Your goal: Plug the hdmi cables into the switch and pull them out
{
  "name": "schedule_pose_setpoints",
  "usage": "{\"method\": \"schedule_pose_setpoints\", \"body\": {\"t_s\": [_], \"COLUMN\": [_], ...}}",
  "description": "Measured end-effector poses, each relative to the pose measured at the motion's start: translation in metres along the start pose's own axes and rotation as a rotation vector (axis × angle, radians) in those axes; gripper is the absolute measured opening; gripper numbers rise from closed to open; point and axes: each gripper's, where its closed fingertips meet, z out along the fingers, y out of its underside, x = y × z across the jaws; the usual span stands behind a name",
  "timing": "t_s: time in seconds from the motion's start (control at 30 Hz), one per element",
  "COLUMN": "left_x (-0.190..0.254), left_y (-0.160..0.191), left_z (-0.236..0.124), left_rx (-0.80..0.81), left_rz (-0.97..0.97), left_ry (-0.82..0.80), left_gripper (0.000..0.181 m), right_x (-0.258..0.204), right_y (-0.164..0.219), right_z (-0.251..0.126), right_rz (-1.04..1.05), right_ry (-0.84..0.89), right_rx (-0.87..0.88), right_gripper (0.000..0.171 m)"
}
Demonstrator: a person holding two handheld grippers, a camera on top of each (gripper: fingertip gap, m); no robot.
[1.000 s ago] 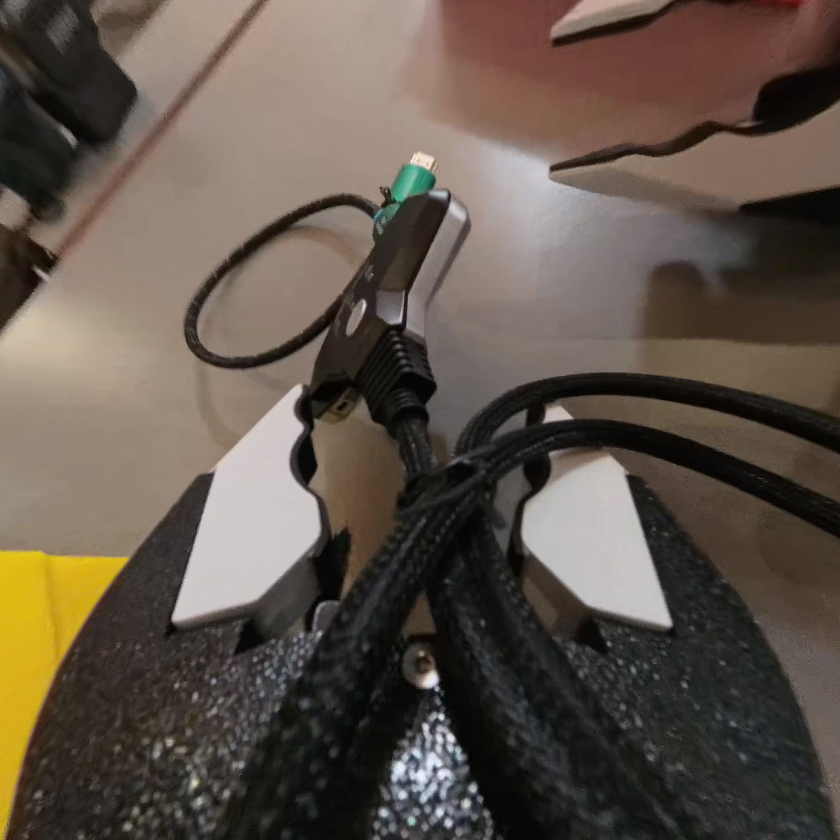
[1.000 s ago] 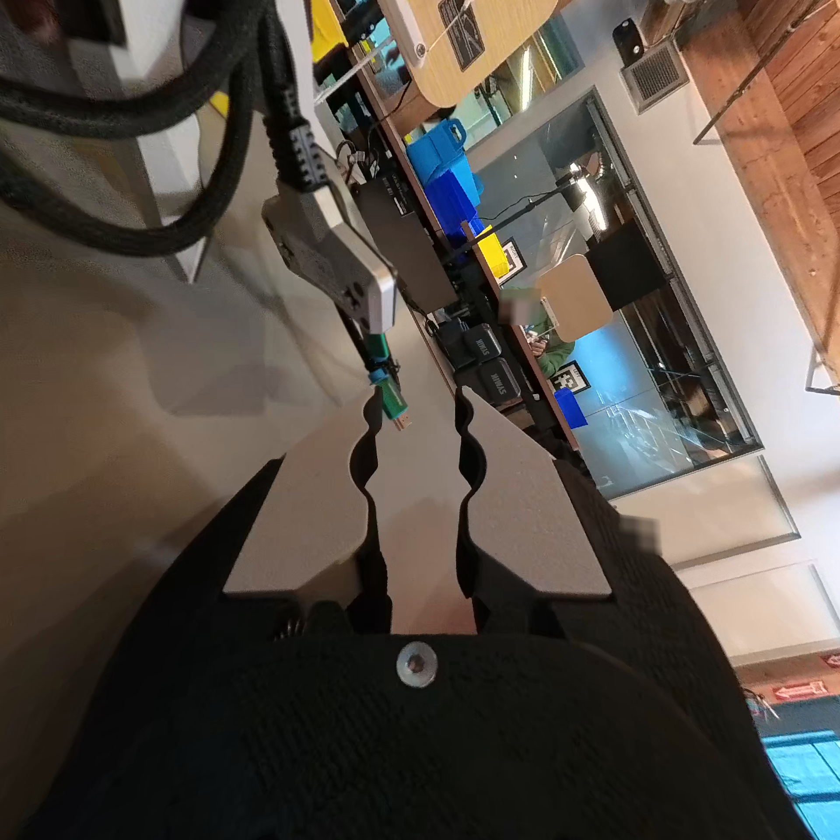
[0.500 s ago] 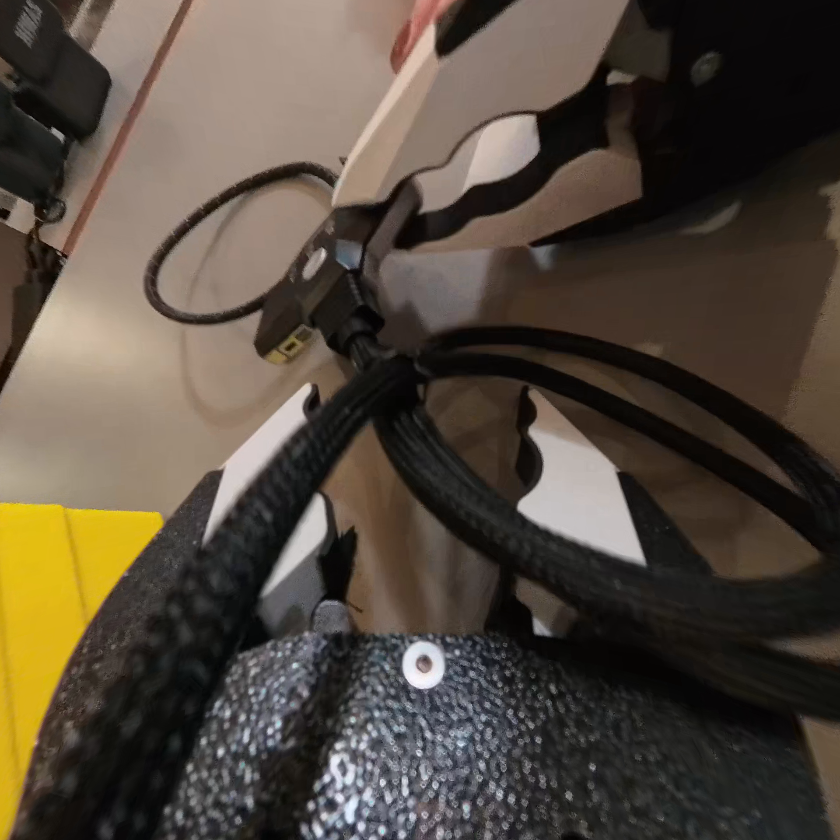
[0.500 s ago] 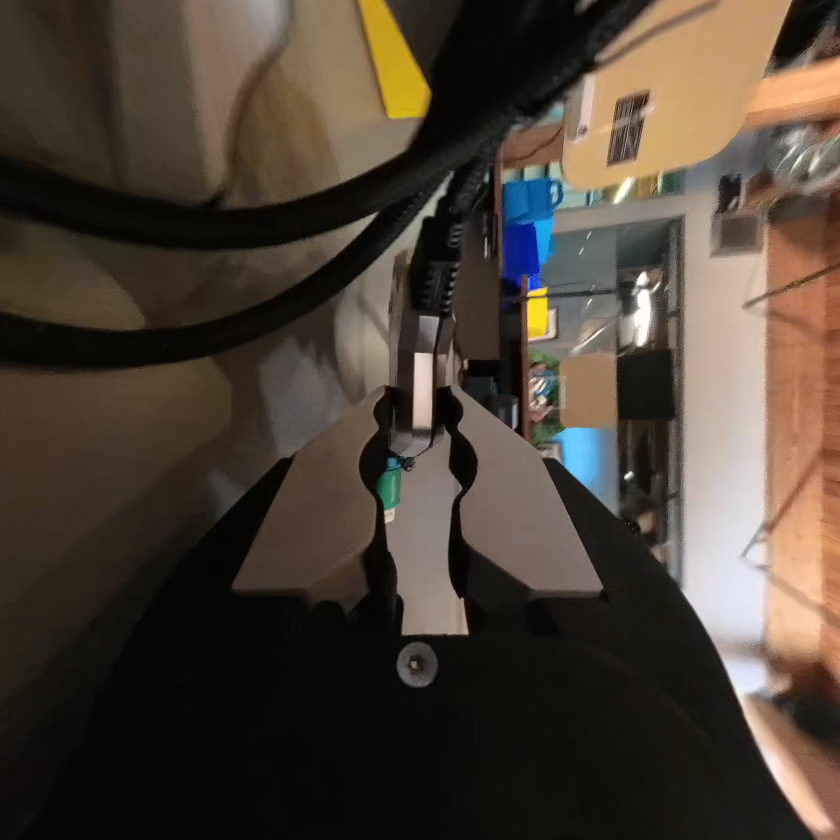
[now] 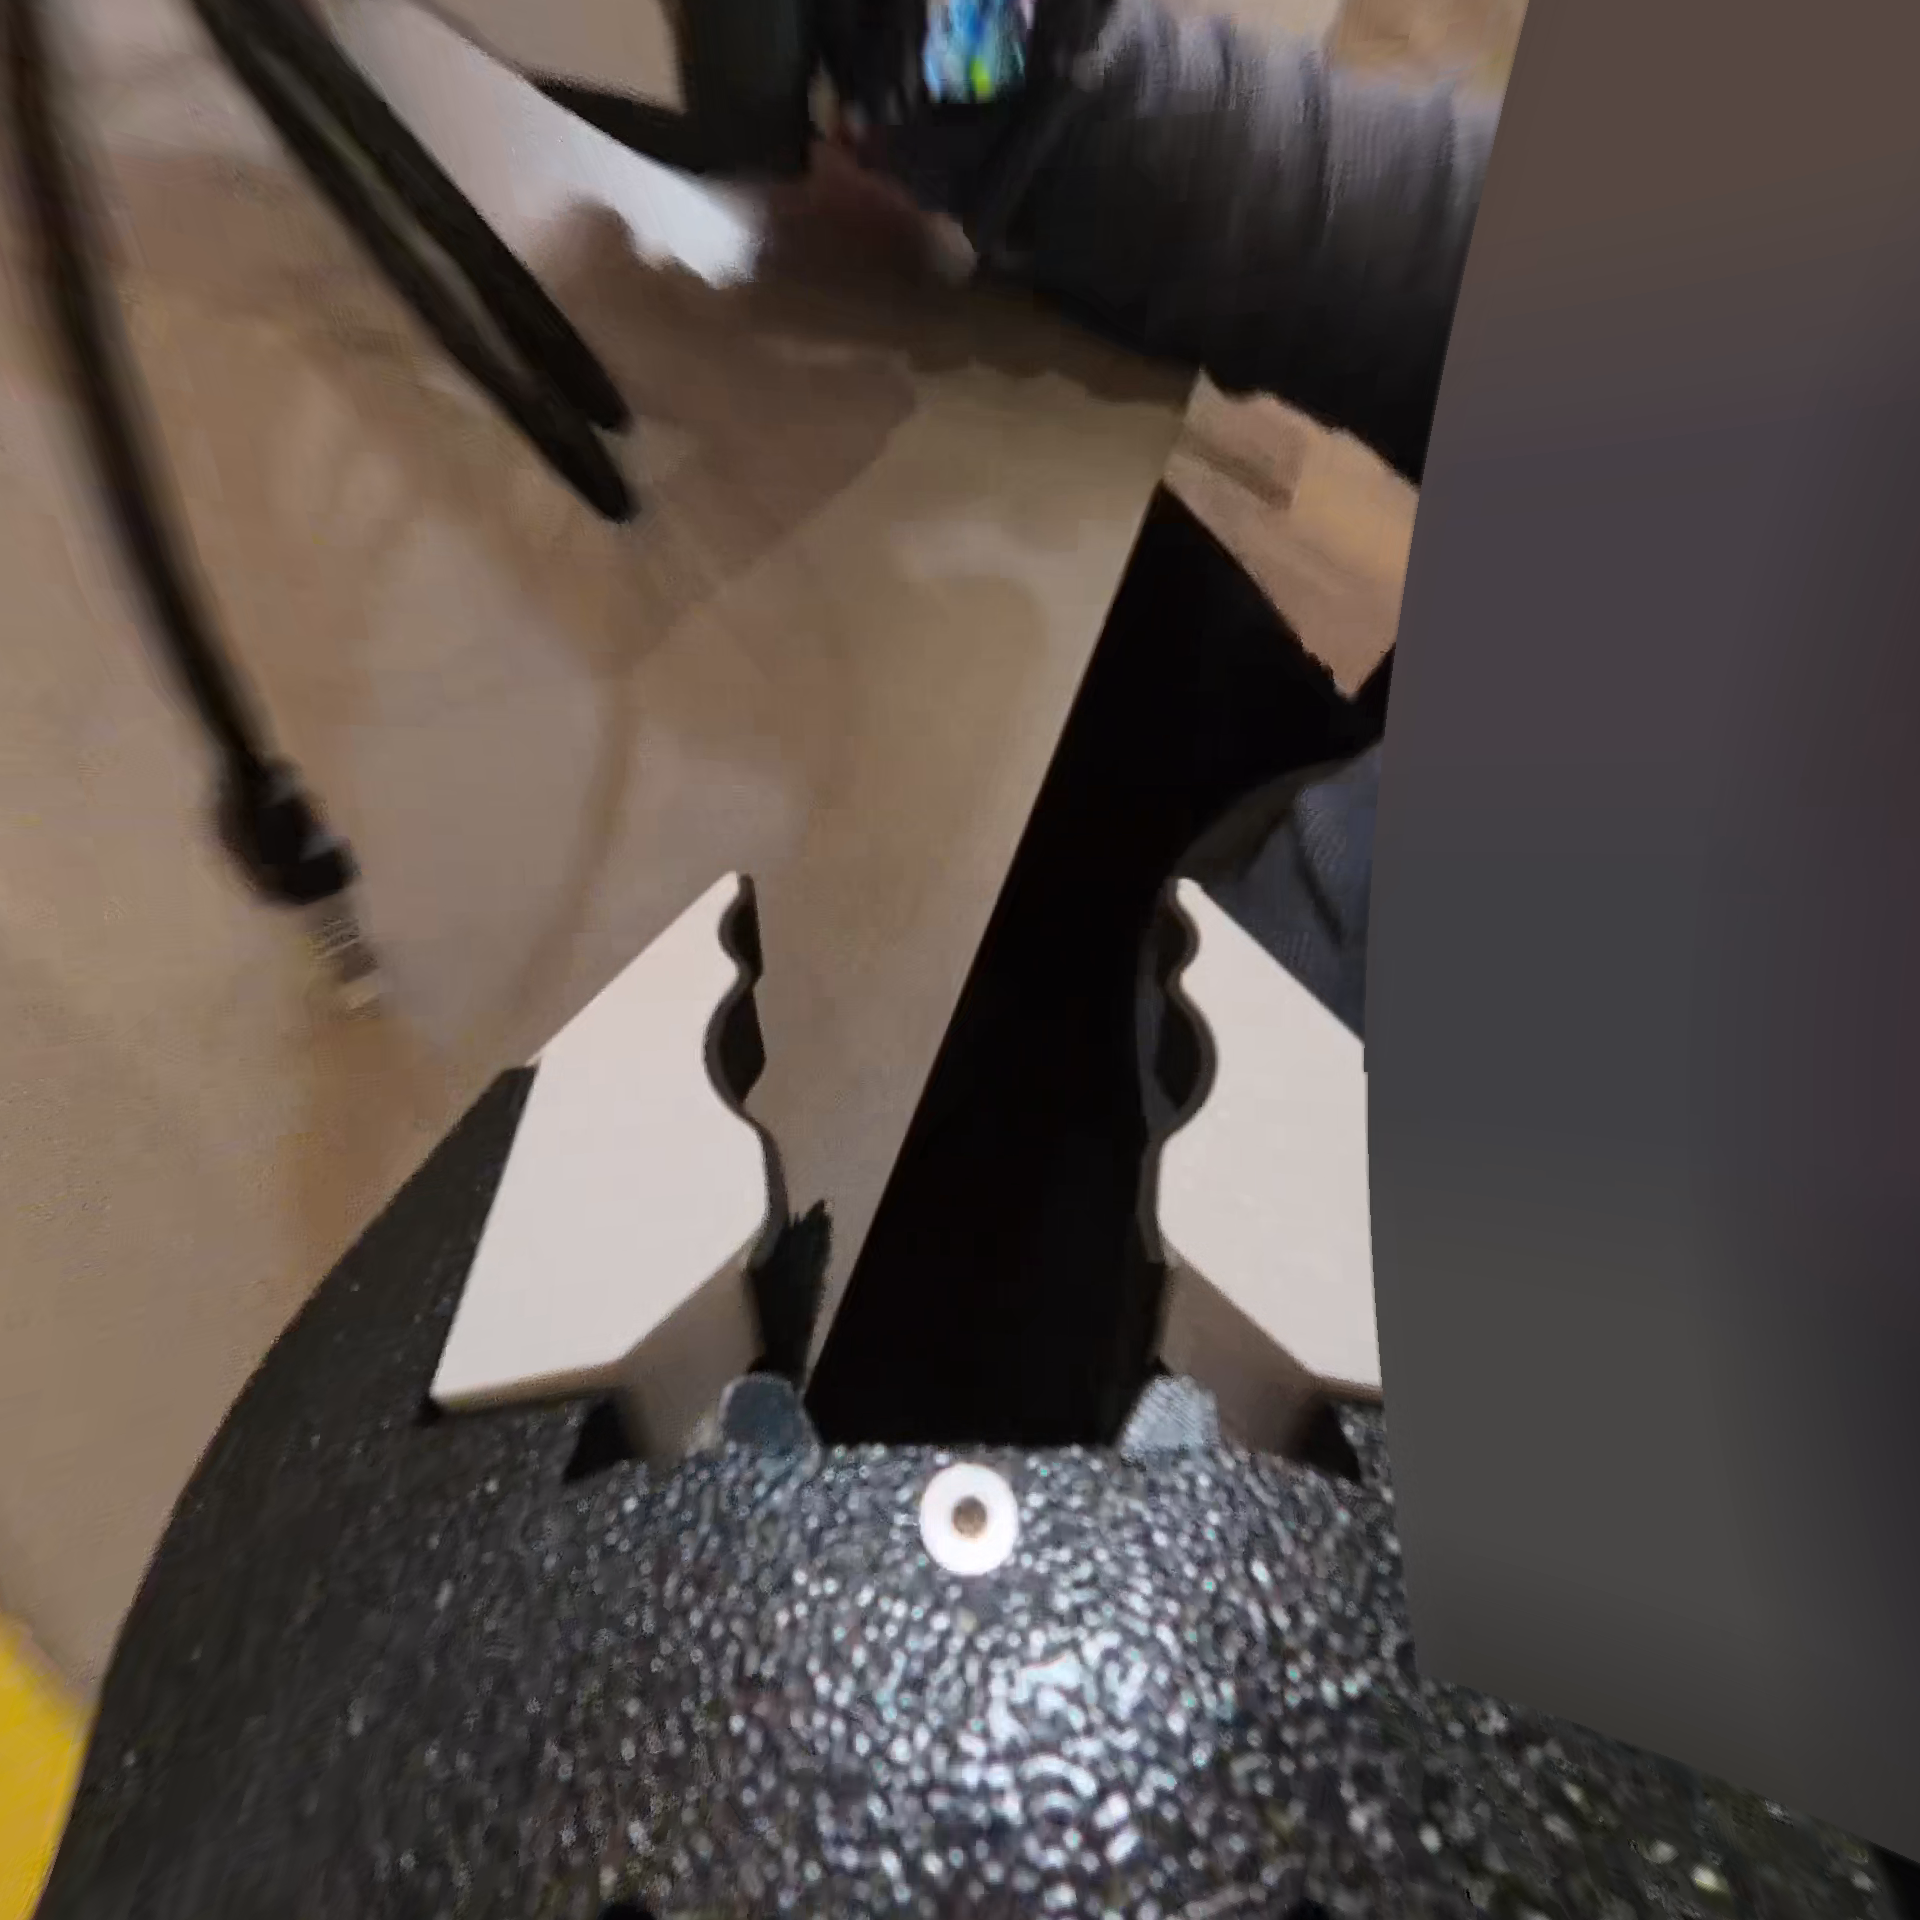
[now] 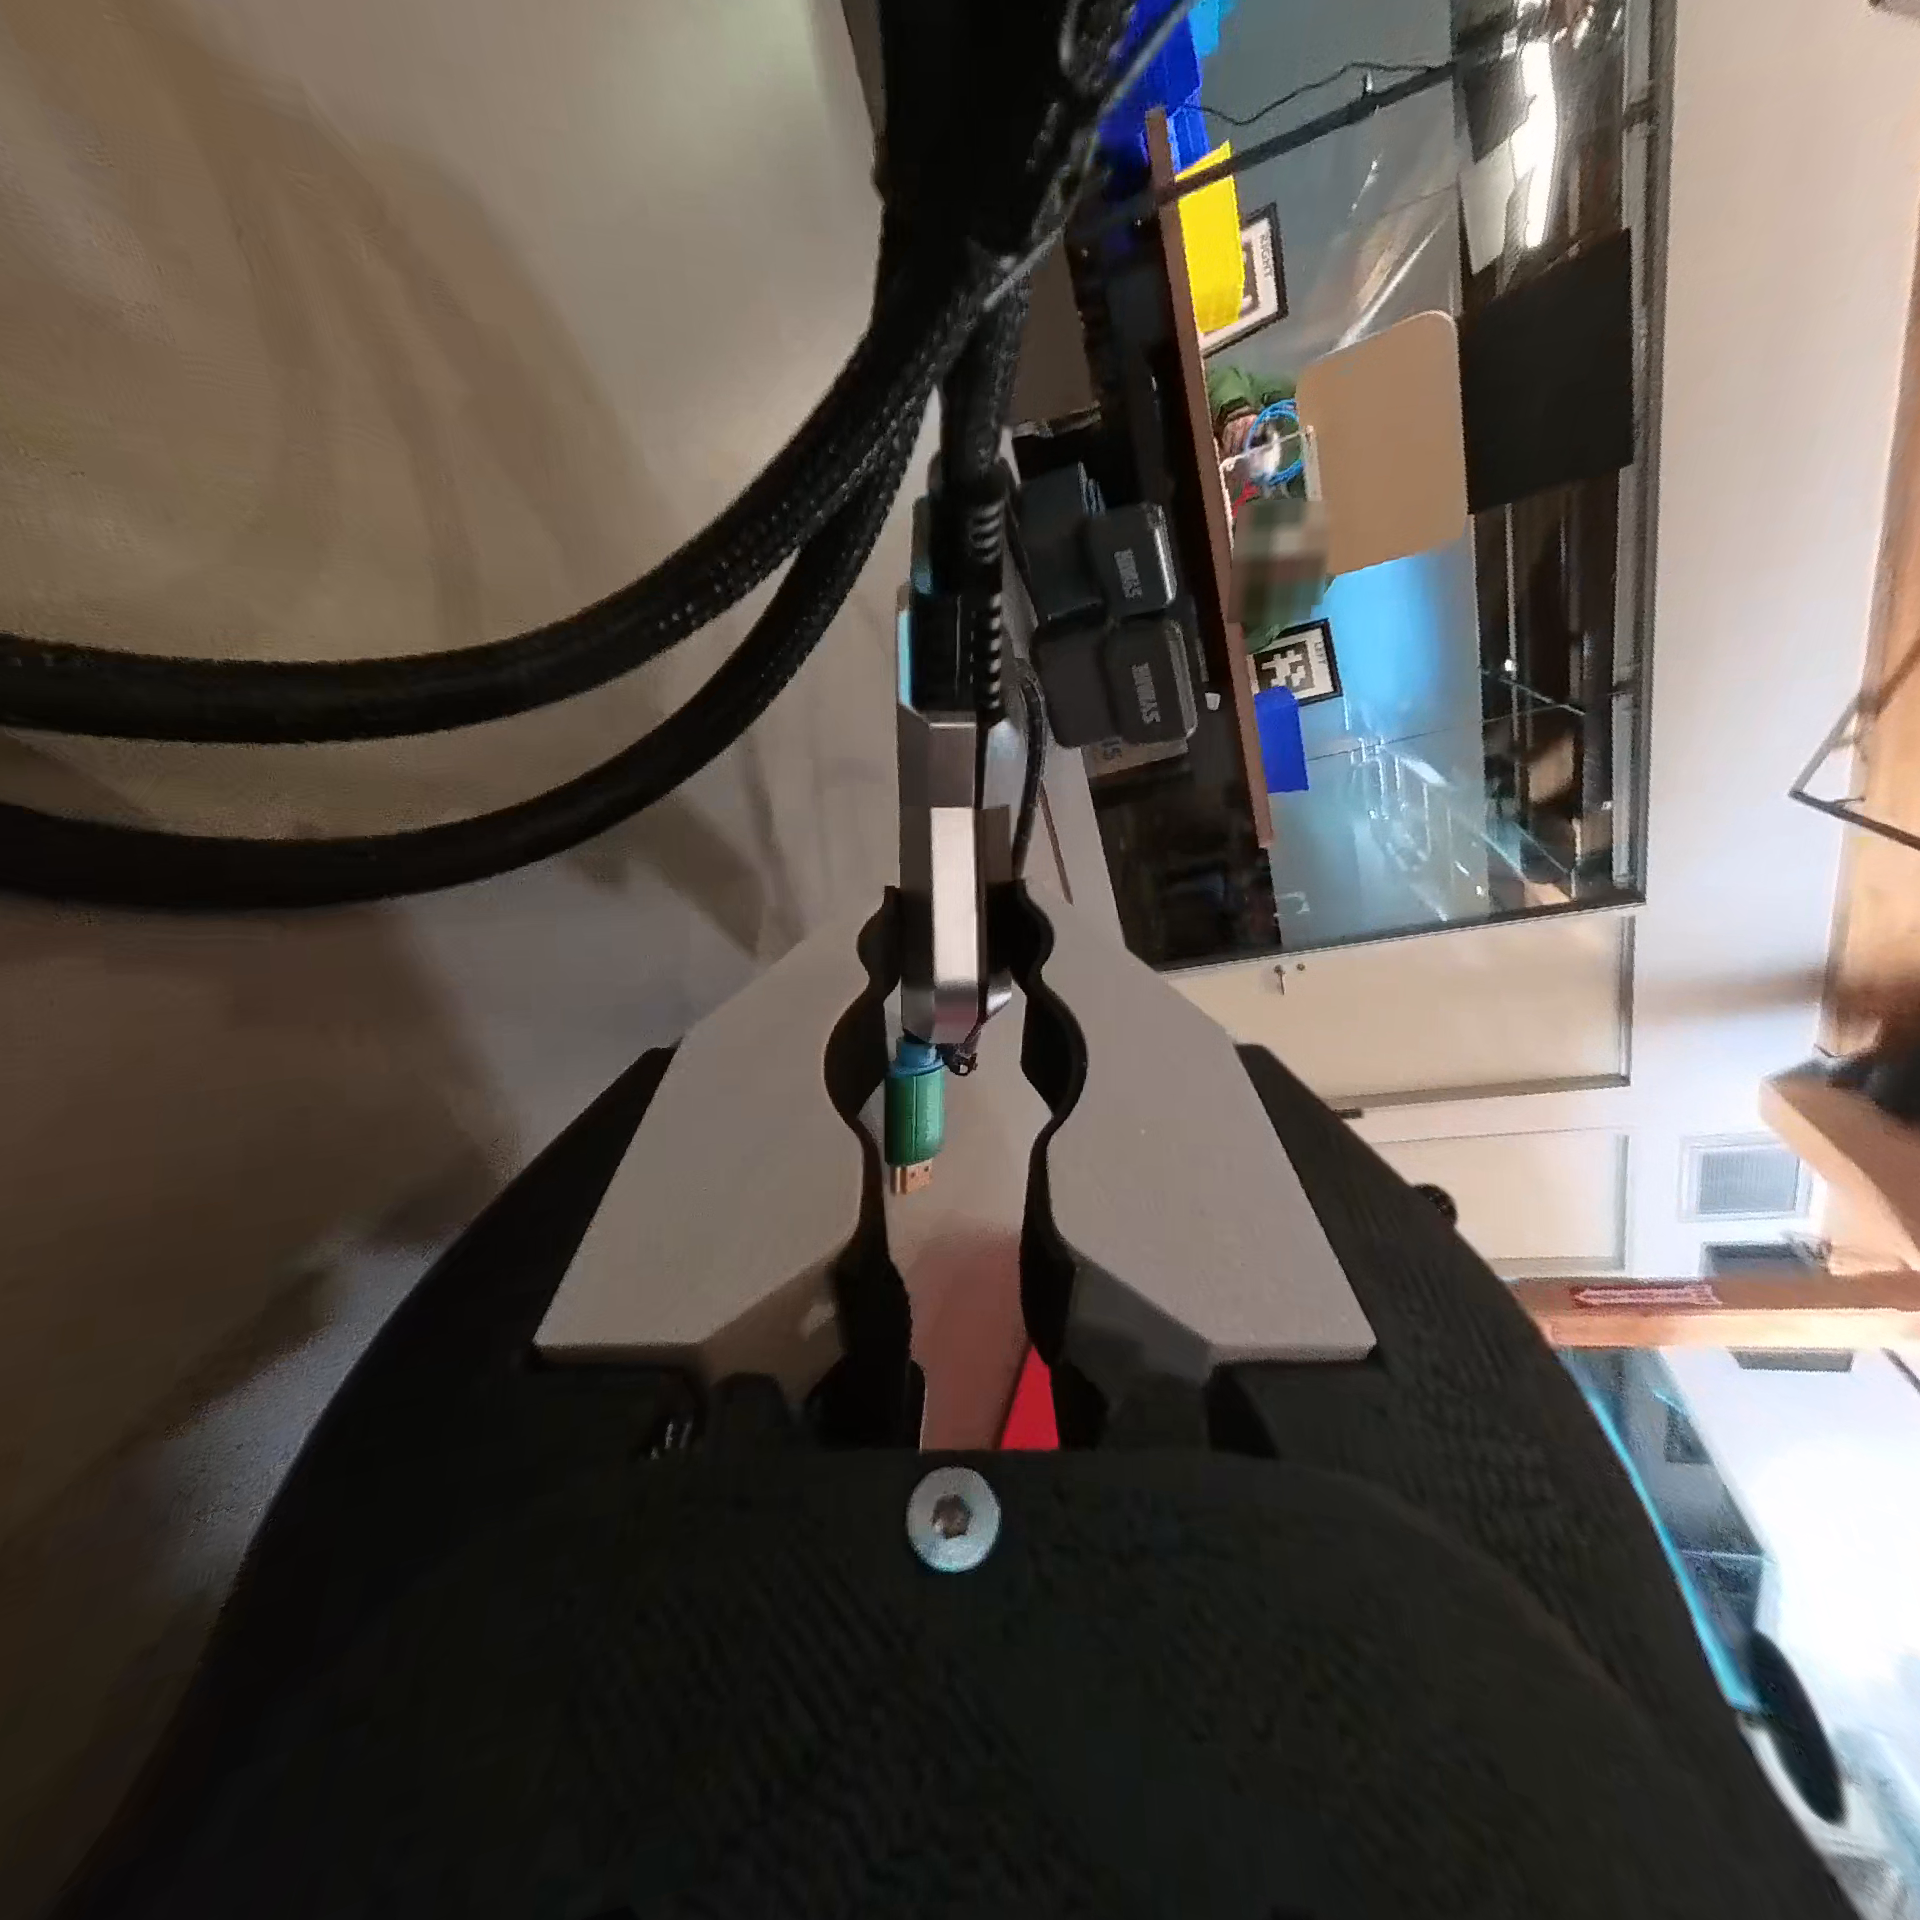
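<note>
Over the beige desk [image 6: 312, 416], the right gripper [image 6: 948, 925] clamps the switch [image 6: 951, 894], black cables [image 6: 520, 727] attached; the left gripper [image 5: 961, 914] gapes wide, empty.

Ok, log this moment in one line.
right tongs: shut on switch | left tongs: open, empty | cables: plugged in

The switch [image 6: 940, 894] is silver-grey with a green plug [image 6: 914, 1117] at 6 o'clock, the cables [image 6: 623, 665] are black with braided pattern, the fingers [image 6: 727, 1174] pale grey, and the table [image 5: 468, 675] beige.
</note>
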Motion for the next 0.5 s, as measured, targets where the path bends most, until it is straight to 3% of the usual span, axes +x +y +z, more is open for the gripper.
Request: {"method": "schedule_pose_setpoints", "body": {"t_s": [0.07, 0.17, 0.27, 0.33, 0.4, 0.5], "left_x": [-0.018, -0.069, -0.120, -0.142, -0.159, -0.180], "left_y": [-0.006, 0.002, 0.036, 0.073, 0.099, 0.115], "left_z": [-0.043, -0.124, -0.212, -0.246, -0.247, -0.231], "left_rx": [0.094, 0.195, 0.289, 0.235, 0.202, 0.231], "left_rz": [-0.022, -0.155, -0.402, -0.527, -0.665, -0.792], "left_ry": [-0.147, -0.549, -0.987, -1.170, -1.163, -1.066], "left_gripper": [0.075, 0.068, 0.061, 0.068, 0.079, 0.076], "right_x": [-0.001, -0.005, -0.008, -0.010, -0.012, -0.015], "right_y": [0.002, 0.002, 0.001, 0.001, 0.001, 0.000], "right_z": [0.000, 0.001, 0.001, 0.000, 0.000, -0.002], "right_rz": [0.001, -0.015, -0.019, -0.016, -0.026, -0.047], "right_ry": [-0.004, -0.006, -0.011, -0.018, -0.020, -0.023], "right_rx": [-0.002, -0.004, -0.001, 0.003, 0.005, 0.007], "right_gripper": [0.018, 0.018, 0.018, 0.018, 0.018, 0.018]}}
